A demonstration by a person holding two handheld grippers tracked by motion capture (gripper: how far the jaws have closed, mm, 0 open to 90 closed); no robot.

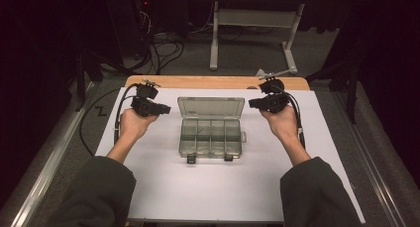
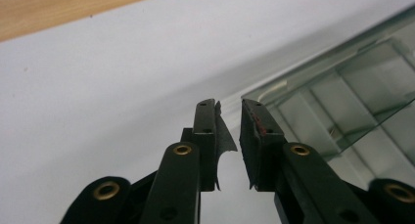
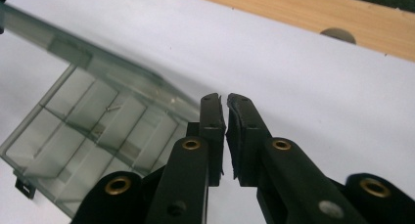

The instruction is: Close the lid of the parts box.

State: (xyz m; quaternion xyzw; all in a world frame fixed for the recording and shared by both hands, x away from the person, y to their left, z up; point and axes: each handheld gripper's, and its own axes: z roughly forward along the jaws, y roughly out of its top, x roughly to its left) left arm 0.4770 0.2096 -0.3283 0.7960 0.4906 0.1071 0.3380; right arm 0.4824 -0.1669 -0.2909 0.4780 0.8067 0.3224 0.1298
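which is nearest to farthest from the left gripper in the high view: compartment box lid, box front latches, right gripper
1. Compartment box lid, open, just right of the left gripper.
2. Box front latches, nearer the person, at the box's front edge.
3. Right gripper, across the table beyond the box.

clear grey-tinted plastic compartment box with hinged lid (image 1: 211, 132): 1 | its black front latches (image 1: 190, 159): 2 | compartments: seemingly 8, dividers dim | black two-jaw grippers: 2, left (image 1: 166, 108), right (image 1: 251, 103) | white sheet (image 1: 223, 192): 1 | wooden table (image 1: 198, 82): 1
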